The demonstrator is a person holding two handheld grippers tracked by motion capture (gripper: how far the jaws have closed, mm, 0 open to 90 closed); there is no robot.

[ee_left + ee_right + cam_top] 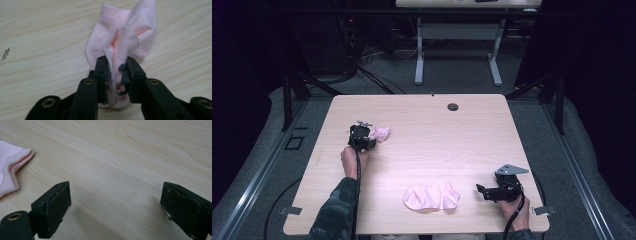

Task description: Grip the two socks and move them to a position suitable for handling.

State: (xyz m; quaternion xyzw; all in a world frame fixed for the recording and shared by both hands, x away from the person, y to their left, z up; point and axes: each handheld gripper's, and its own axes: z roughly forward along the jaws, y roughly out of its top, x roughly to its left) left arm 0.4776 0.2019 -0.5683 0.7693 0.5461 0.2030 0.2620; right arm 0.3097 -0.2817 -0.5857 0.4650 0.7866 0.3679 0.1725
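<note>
Status: left hand-held gripper (115,75) is clamped on a fold of the small pink knit sock (122,37), bunched up at the left-middle of the light wood counter (427,120). Second pink sock (432,197) lies flat near the front edge, untouched. Right hand-held gripper (480,190) rests just right of it, jaws wide apart, nothing between them. Judgement: early stage, one sock picked, the pair well apart; bringing them together and pairing or folding is all left.

pale pink sock (120,42), black fingers (101,72); light woodgrain table (437,130)
</note>
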